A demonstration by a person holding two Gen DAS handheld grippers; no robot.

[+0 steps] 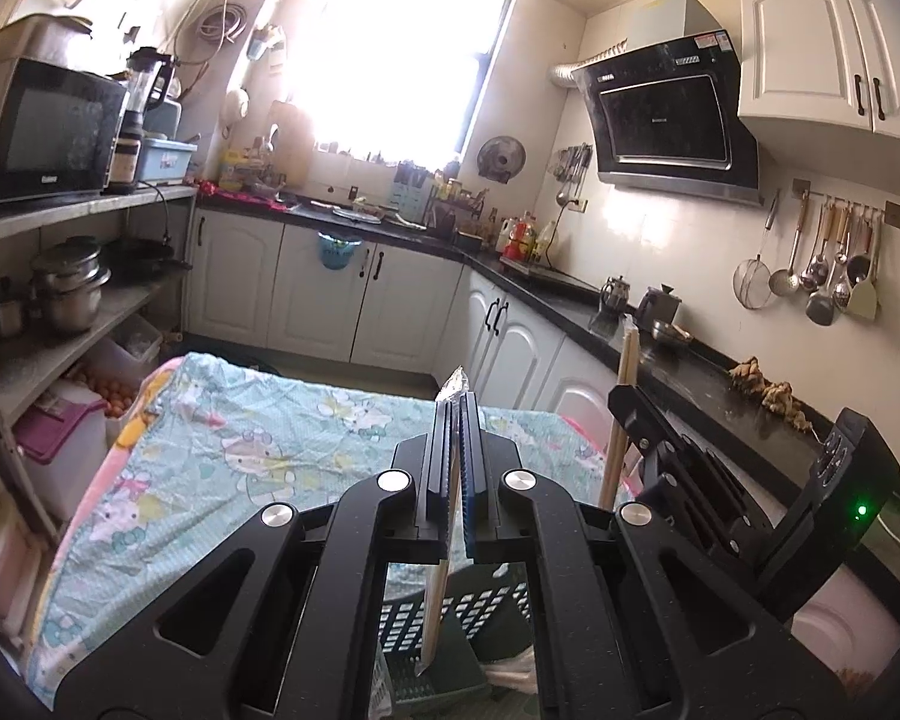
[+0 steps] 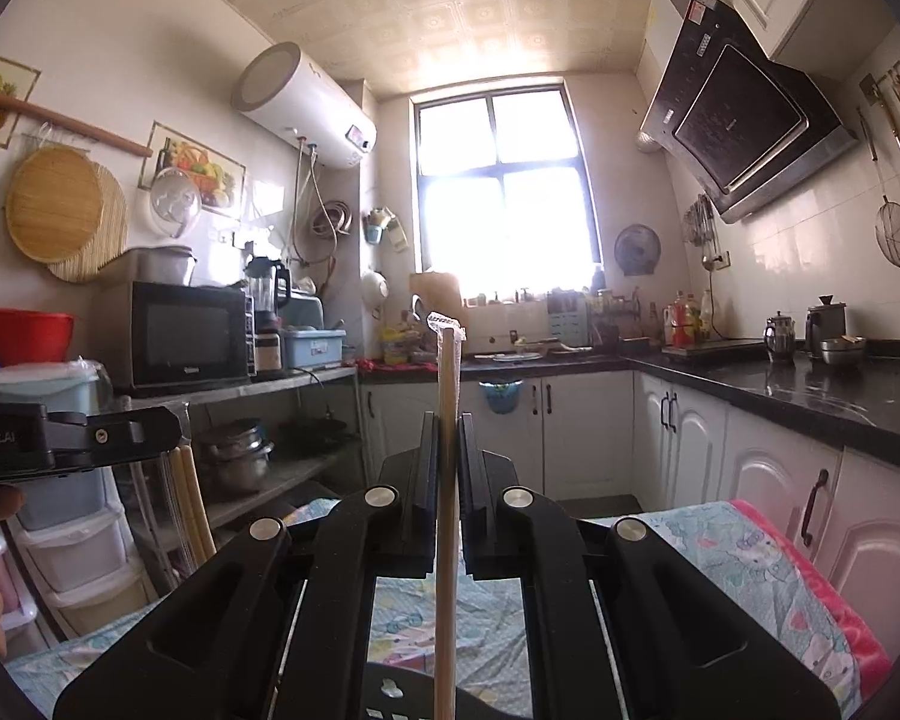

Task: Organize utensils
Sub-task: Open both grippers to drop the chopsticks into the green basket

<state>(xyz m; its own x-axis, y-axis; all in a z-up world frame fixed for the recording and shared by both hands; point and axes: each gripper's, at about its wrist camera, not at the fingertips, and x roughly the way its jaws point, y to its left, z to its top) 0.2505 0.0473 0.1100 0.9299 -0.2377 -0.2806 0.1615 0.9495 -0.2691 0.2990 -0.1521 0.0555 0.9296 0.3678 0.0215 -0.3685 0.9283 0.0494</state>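
My left gripper (image 1: 457, 405) is shut on a plastic-wrapped pair of chopsticks (image 1: 437, 606), held upright; the wrapper tip sticks out above the fingers and the lower end hangs over a dark green slotted utensil basket (image 1: 450, 624). My right gripper (image 2: 448, 426) is shut on another wrapped pair of wooden chopsticks (image 2: 447, 540), also upright, its lower end over the basket rim (image 2: 393, 690). The right gripper with its chopsticks (image 1: 621, 408) shows at the right of the left wrist view. The left gripper's body (image 2: 60, 438) shows at the left of the right wrist view.
The basket stands on a table with a cartoon-print cloth (image 1: 258, 438). Black counters (image 1: 690, 372) with white cabinets run along the right and back. A shelf with a microwave (image 1: 48, 132) and pots stands at the left. Utensils hang on a wall rail (image 1: 828, 264).
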